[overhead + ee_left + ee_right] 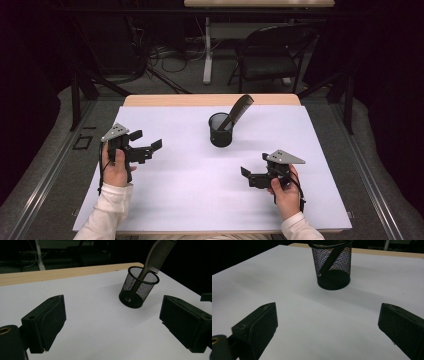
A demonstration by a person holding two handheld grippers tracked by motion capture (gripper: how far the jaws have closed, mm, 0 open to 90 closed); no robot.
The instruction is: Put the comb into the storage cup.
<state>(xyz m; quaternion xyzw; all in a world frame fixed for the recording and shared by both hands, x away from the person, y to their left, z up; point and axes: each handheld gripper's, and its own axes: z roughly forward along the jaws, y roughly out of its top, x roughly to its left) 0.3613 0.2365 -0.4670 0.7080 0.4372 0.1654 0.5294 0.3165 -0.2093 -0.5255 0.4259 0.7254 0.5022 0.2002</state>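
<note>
White sheeting covers the counter (200, 190), with a folding chair (272, 55) in the dark beyond. Toward the far edge stands a black mesh cup (220, 130), a dark comb (239, 111) leaning inside it. Nothing lies between it and the left gripper (142, 143) or the right gripper (246, 176); both spread their fingers wide, holding nothing.

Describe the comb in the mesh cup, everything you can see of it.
The comb is dark, grey-brown, likely plastic, with a slim handle and a broad toothed head. It stands handle-down in the black mesh cup, leaning on the rim, its head sticking out above, tilted up and to the right in the high view. Only the cup touches it; both grippers are well clear.
</note>
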